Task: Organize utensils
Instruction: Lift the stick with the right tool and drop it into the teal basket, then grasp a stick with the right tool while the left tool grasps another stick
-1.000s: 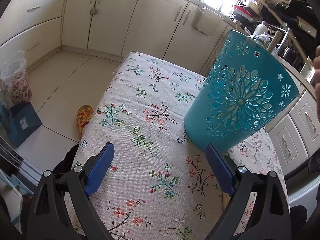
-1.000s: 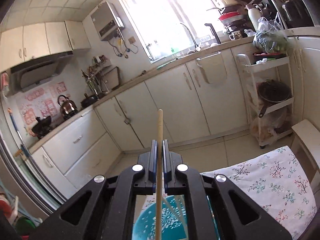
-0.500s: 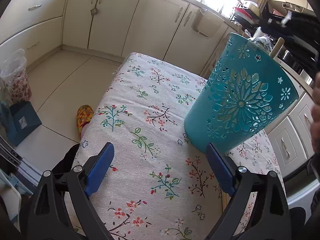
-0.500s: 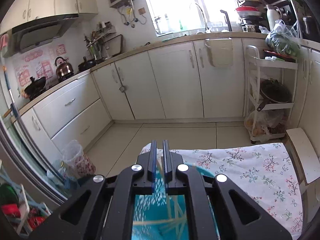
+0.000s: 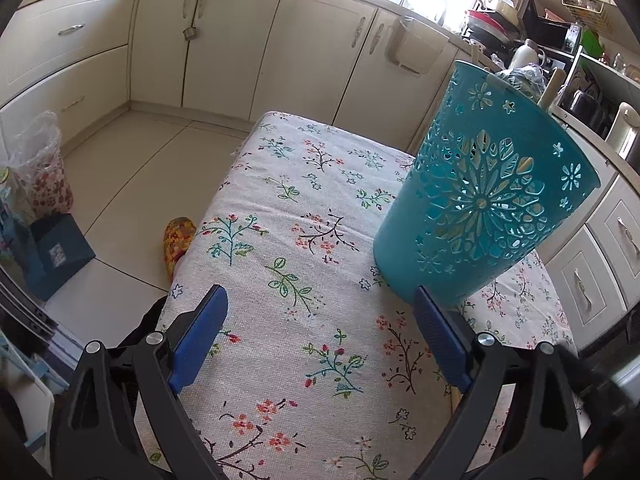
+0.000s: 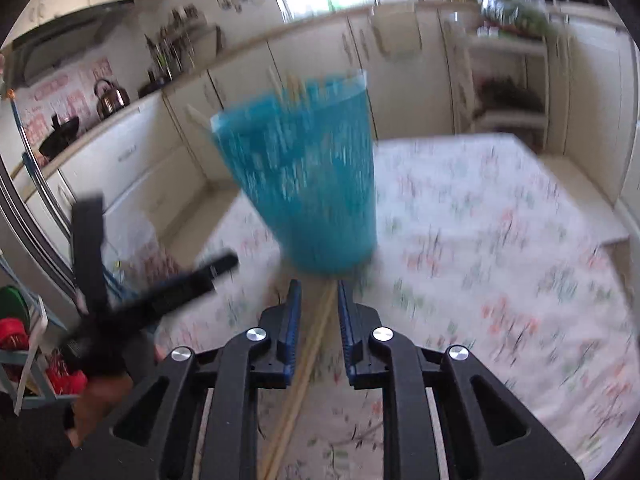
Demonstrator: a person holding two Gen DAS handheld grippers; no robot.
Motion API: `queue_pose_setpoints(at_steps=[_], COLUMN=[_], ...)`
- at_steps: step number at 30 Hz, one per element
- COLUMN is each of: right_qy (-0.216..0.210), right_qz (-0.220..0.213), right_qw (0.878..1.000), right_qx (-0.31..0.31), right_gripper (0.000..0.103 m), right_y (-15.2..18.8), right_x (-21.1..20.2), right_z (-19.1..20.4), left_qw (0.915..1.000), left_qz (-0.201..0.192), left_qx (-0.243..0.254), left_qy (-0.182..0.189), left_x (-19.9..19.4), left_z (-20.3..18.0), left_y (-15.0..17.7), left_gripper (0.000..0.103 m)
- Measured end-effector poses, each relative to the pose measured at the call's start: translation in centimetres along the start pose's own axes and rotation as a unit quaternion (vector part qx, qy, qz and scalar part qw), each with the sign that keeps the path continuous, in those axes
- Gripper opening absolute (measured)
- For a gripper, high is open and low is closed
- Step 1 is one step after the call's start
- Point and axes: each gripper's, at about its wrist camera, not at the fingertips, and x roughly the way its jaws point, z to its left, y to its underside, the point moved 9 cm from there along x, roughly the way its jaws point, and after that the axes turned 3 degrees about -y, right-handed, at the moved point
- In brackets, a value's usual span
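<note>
A teal cut-out plastic holder (image 5: pixel 484 204) stands on the flowered tablecloth (image 5: pixel 304 248), with wooden utensil ends (image 5: pixel 550 88) sticking out of its top. My left gripper (image 5: pixel 320 328) is open and empty, low over the cloth just in front of the holder. In the blurred right wrist view the holder (image 6: pixel 304 184) stands ahead, holding several sticks. My right gripper (image 6: pixel 318 292) is open a little, just above a pair of wooden chopsticks (image 6: pixel 308 364) that lie on the cloth between its jaws. The left gripper (image 6: pixel 152 292) shows at the left there.
Cream kitchen cabinets (image 5: pixel 224 48) run behind the table. A patterned slipper (image 5: pixel 176 240) and a blue box (image 5: pixel 56 252) lie on the tiled floor to the left. A shelf rack (image 6: pixel 512 80) stands at the back right.
My right gripper let go of the stick it held over the holder, swung down fast to the cloth, and now straddles the chopsticks. The left gripper has hardly moved.
</note>
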Motion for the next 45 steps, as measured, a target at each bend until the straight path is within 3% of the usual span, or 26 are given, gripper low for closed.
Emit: queue_pose_setpoints(at_steps=[4,11,24,28,36,45], right_qy=[0.003,0.018,0.038,0.02,0.034,0.039], right_qz=[0.042,0.06,0.07,0.066,0.077,0.101], right_qw=[0.999,0.998,0.997,0.998,0.996,0.992], right_qx=[0.004,0.001,-0.01,0.006,-0.03,-0.06], right_gripper=[0.018,0.018,0.018,0.018,0.018,0.008], right_y=[1.5,1.8,3.0,2.9,3.0,3.2], right_x=[2.7,4.4,4.7,4.6,5.3,4.8], right_z=[-0.1,-0.3,-0.8,-0.6,-0.2,-1.3], left_qw=[1.0,1.0,1.0,1.0,1.0,0.9999], left_qz=[-0.001,0.0,-0.001,-0.001,0.0,0.005], left_qx=[-0.002,-0.001,-0.001,-0.001,0.0,0.016], left_qy=[-0.002,-0.001,-0.001,-0.001,-0.002,-0.003], left_x=[-0.1,-0.1,-0.1,-0.1,0.0,0.1], left_z=[0.2,0.1,0.2,0.2,0.2,-0.6], left_y=[0.0,0.1,0.1,0.1,0.1,0.3], left_gripper=[0.089,0.09,0.09,0.09,0.09,0.09])
